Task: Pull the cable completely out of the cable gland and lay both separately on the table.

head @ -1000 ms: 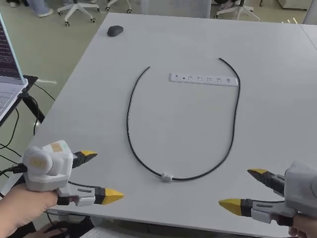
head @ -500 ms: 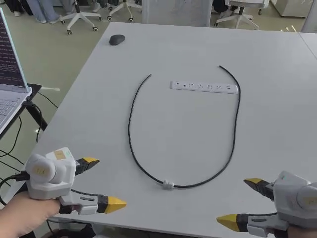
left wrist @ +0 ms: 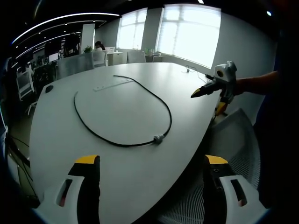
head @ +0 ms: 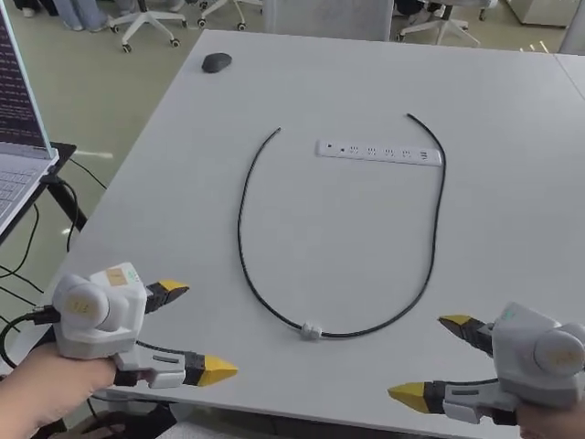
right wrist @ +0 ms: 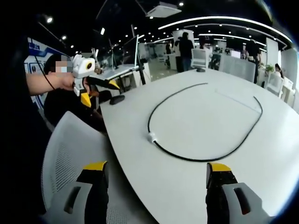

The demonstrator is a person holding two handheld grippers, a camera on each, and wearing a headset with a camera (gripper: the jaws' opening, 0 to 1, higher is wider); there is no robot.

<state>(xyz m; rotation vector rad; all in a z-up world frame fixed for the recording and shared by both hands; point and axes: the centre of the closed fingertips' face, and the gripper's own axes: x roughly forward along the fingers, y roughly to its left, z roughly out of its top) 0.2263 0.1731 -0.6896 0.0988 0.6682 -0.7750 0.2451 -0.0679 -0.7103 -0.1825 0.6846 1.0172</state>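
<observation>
Both pairs of jaws stand wide apart with nothing between them: my left gripper (head: 206, 329) and my right gripper (head: 421, 357) hover at the near edge of the table (head: 347, 238), one to each side. Between the two, just ahead of the tips, the cable gland (head: 311, 330) sits threaded on the cable (head: 241, 215) at the bottom of its loop, flat on the surface. The cable runs away from both jaws in a U, its free ends far out beside the power strip (head: 379, 153). My worry is the grip: the gland is small and low, so jaws closing on it may nip the cable too, and the pull would then drag the whole loop instead of sliding it free. If I clamp the cable too far from the gland, the slack could bend and bind in the bore. The pull looks long either way, so the trailing end could snag the power strip, or the gland could skid off the edge nearest me
</observation>
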